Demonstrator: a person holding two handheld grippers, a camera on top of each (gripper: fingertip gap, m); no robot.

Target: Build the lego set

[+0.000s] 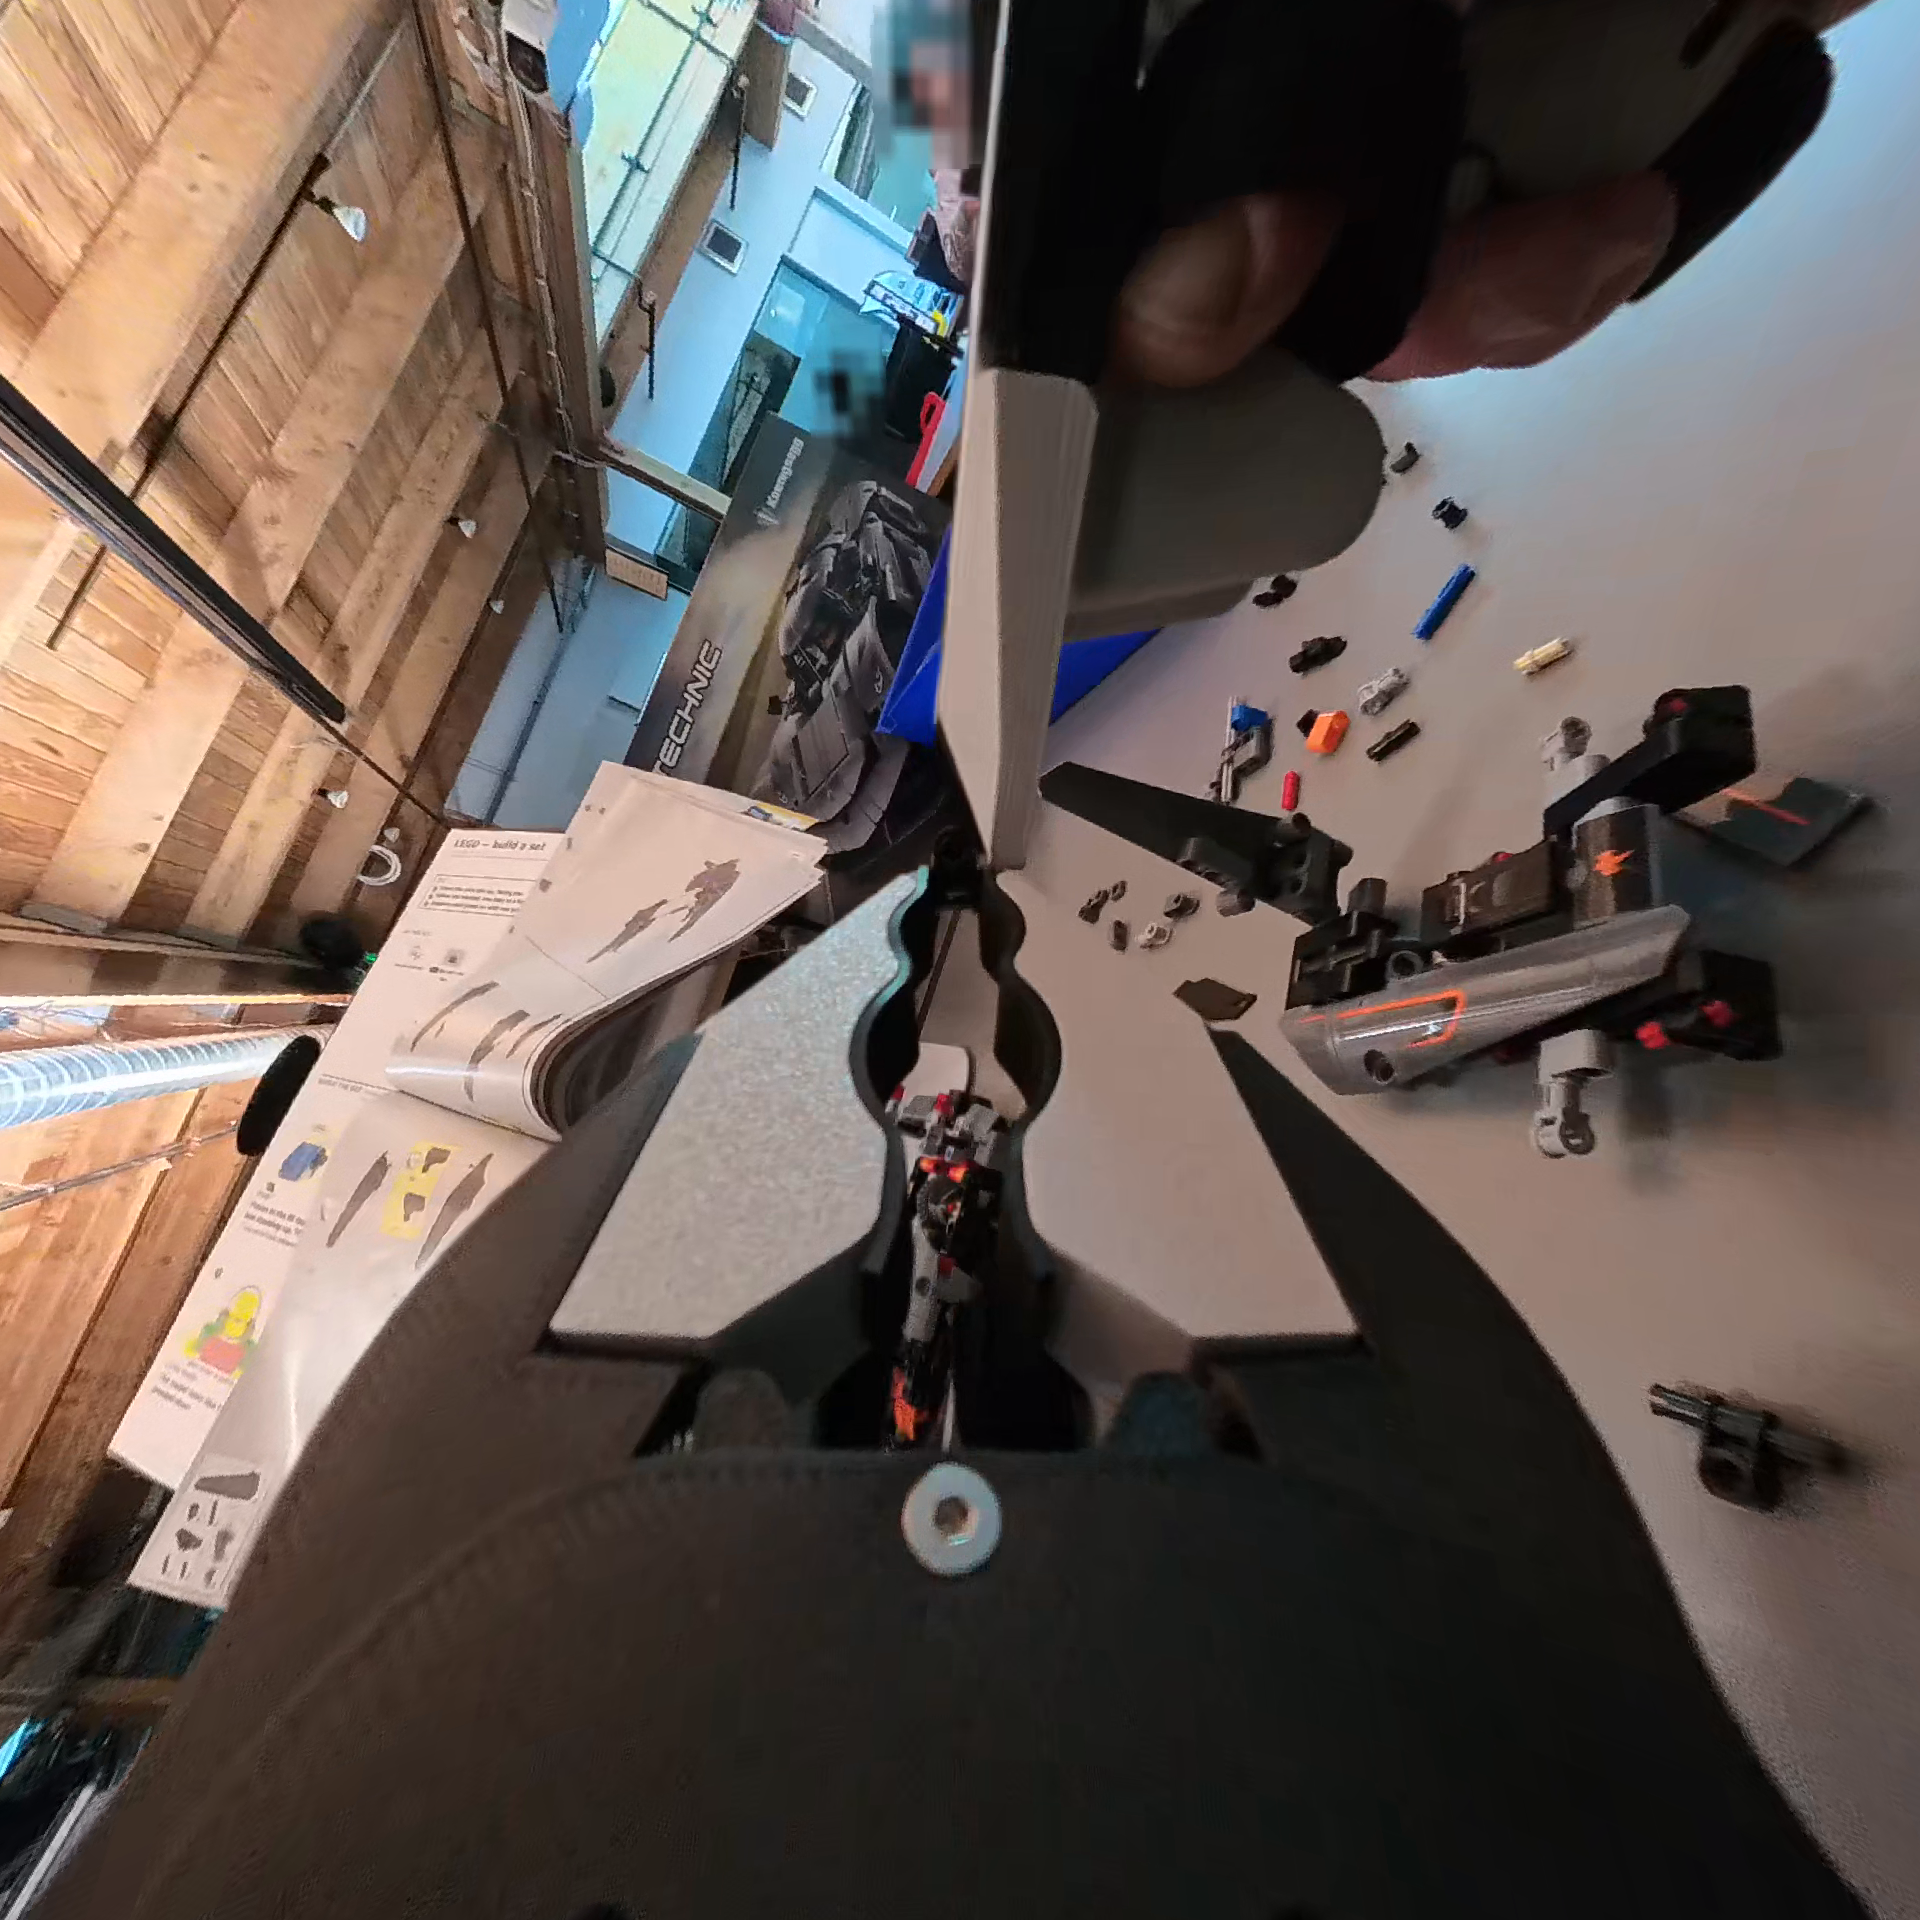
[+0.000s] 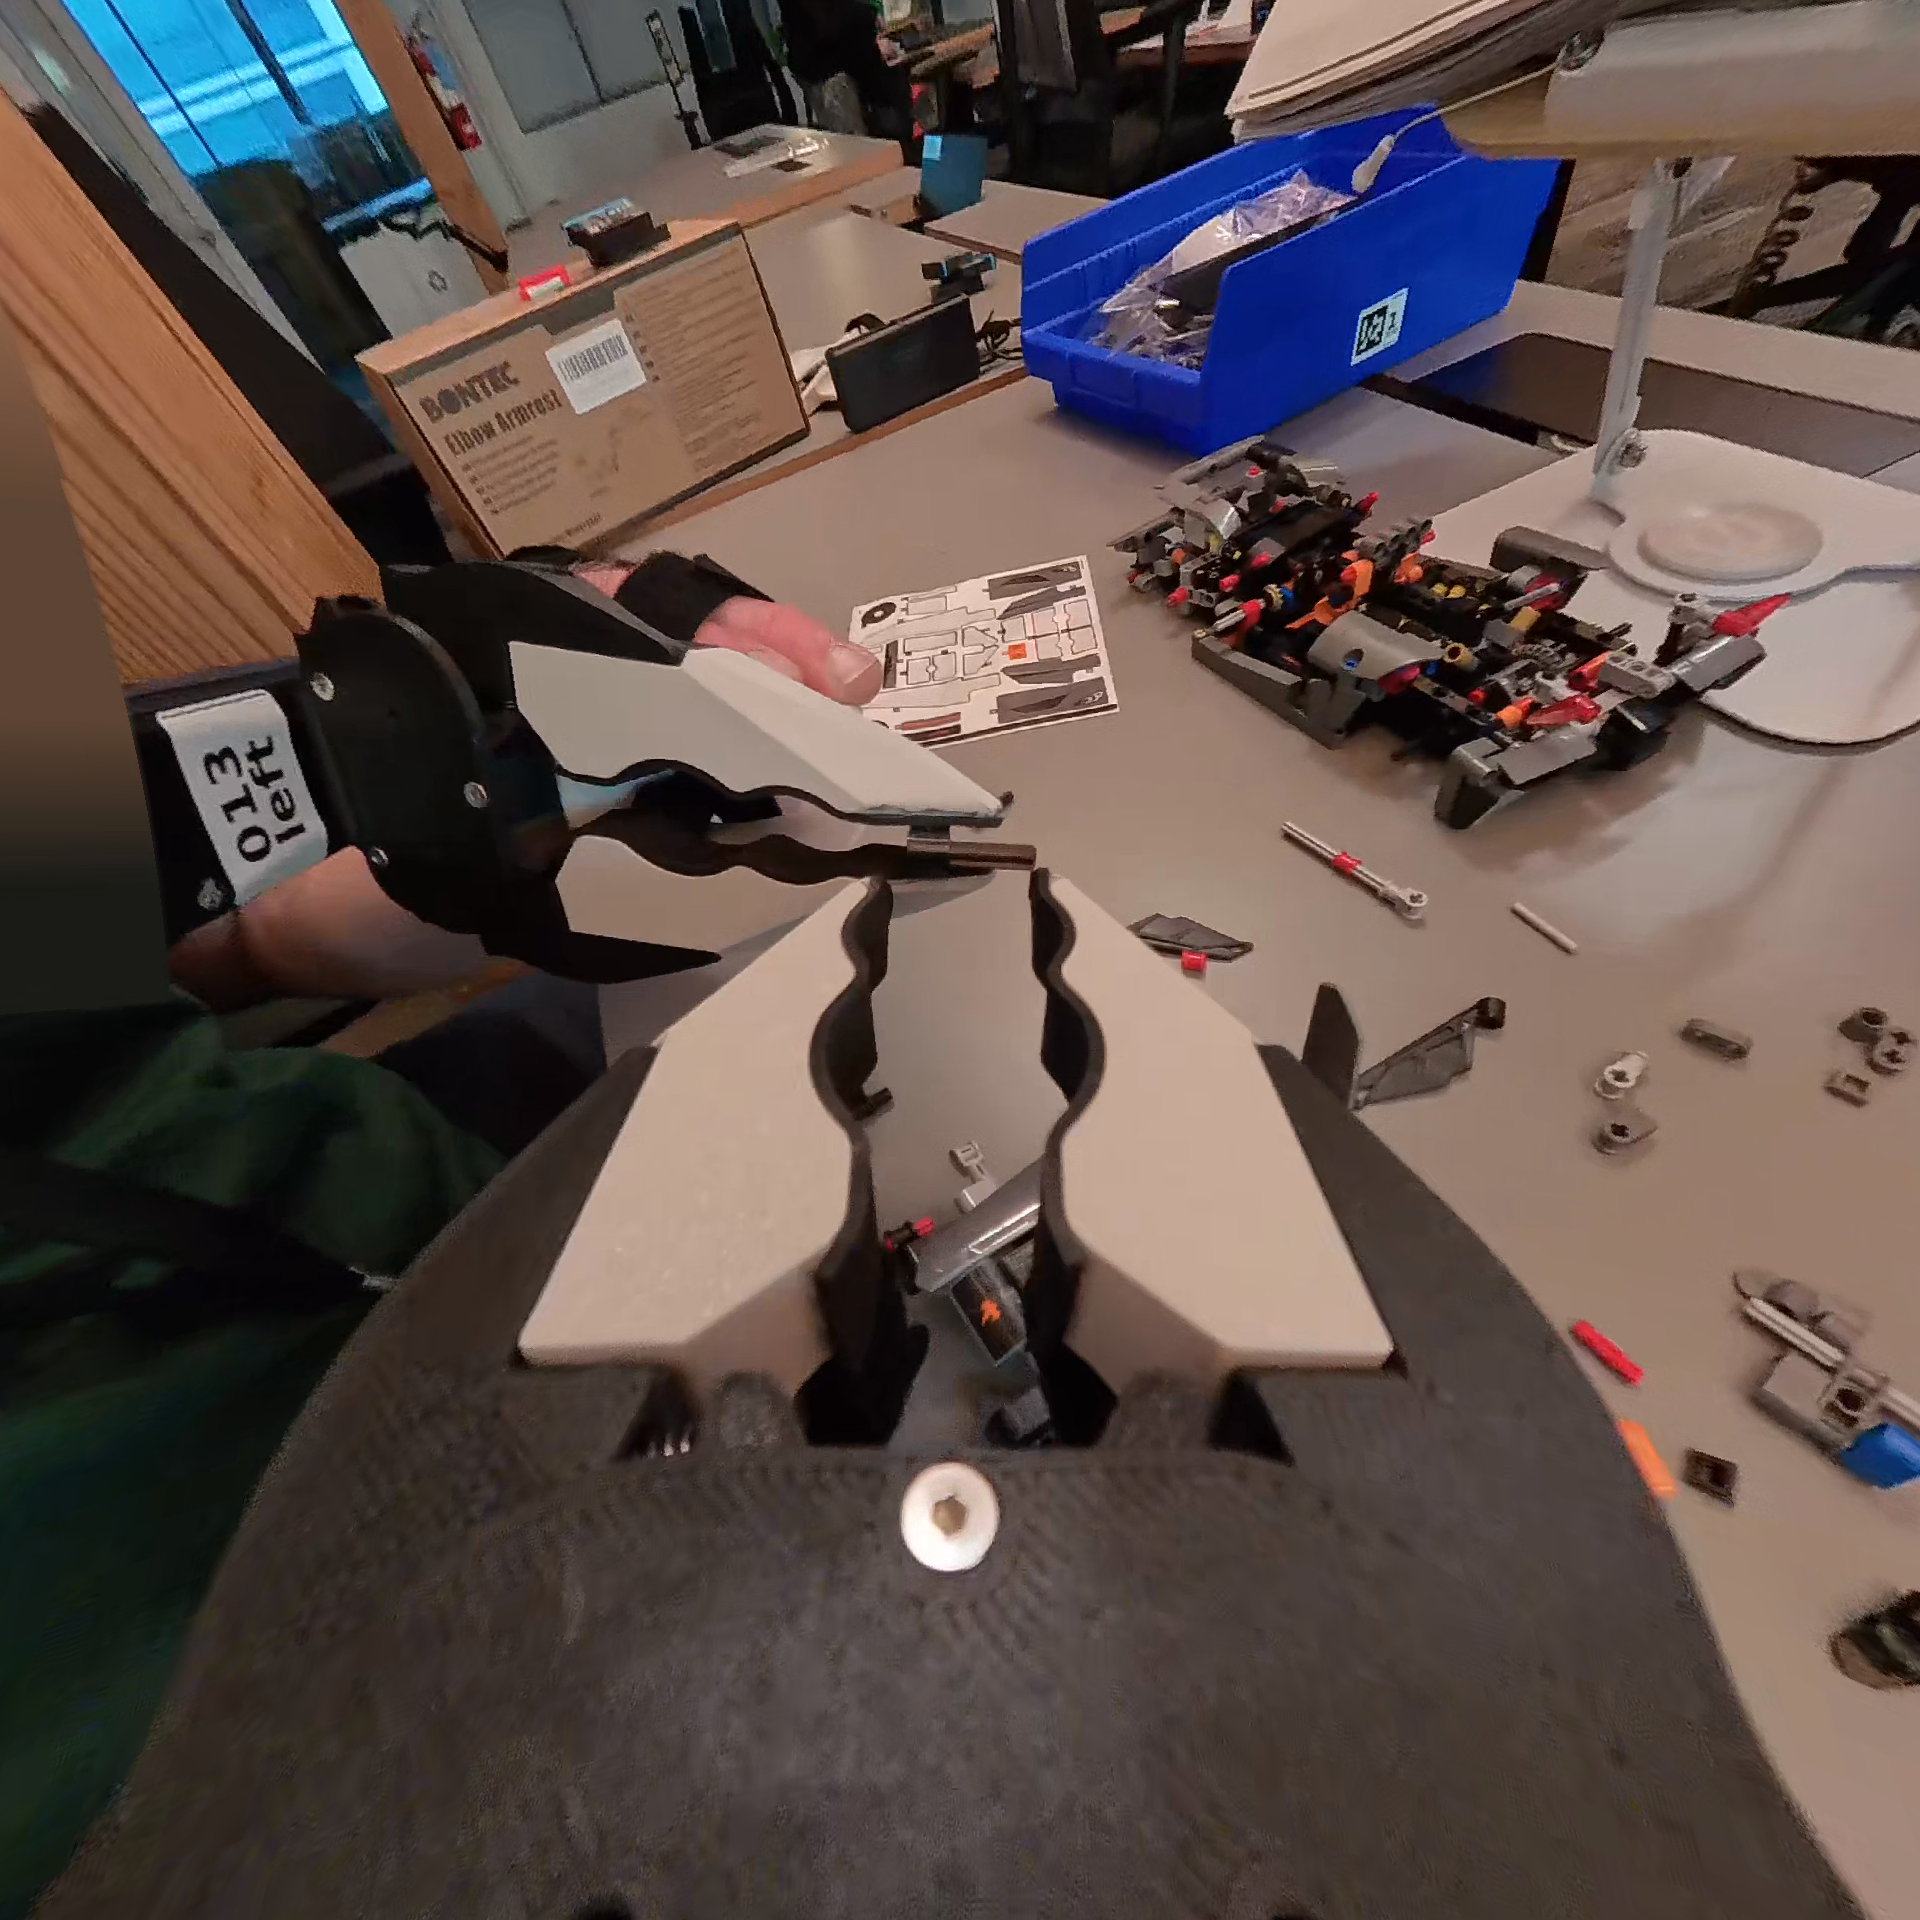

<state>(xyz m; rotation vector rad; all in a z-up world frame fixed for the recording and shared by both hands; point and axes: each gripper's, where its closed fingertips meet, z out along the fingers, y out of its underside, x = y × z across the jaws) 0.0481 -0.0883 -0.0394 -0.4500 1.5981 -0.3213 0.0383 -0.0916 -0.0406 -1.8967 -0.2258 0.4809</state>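
Two grippers meet over my grey worktable (image 2: pixel 935 499), each gloved hand carrying one. On the left, my left gripper (image 2: pixel 966 842) reaches in level from the side, thumb (image 2: pixel 800 649) resting along its pale upper finger; its two fingers are pinched together on one small dark lego piece (image 2: pixel 961 854), held at the very tips above the table. In the left wrist view that piece (image 1: pixel 951 873) shows only as a dark speck between the tips, with my right gripper (image 1: pixel 1003 831) coming down from above, its tip just beside it.

Centre, my right gripper points forward, its fingers (image 2: pixel 1143 1143) standing a narrow gap apart and closed on nothing I can see; its tips sit just under the left gripper's piece, though I cannot tell whether they touch it. Through the gap lies one grey-and-orange subassembly (image 2: pixel 987 1278) on the table below.

Behind, one sticker sheet (image 2: pixel 987 649) lies flat, one cardboard box (image 2: pixel 592 384) stands at the far edge, and one blue bin (image 2: pixel 1455 281) holds clear bags. Right of centre sits the single large car chassis (image 2: pixel 1403 644), studded with red and orange pins. Farther right, loose parts are scattered: one long axle with a red bush (image 2: pixel 1351 868), one short pale axle (image 2: pixel 1543 927), one dark angled panel (image 2: pixel 1423 1060), and several small grey connectors (image 2: pixel 1621 1101) that blur beyond counting. One instruction booklet (image 1: pixel 613 935) lies open in the left wrist view.
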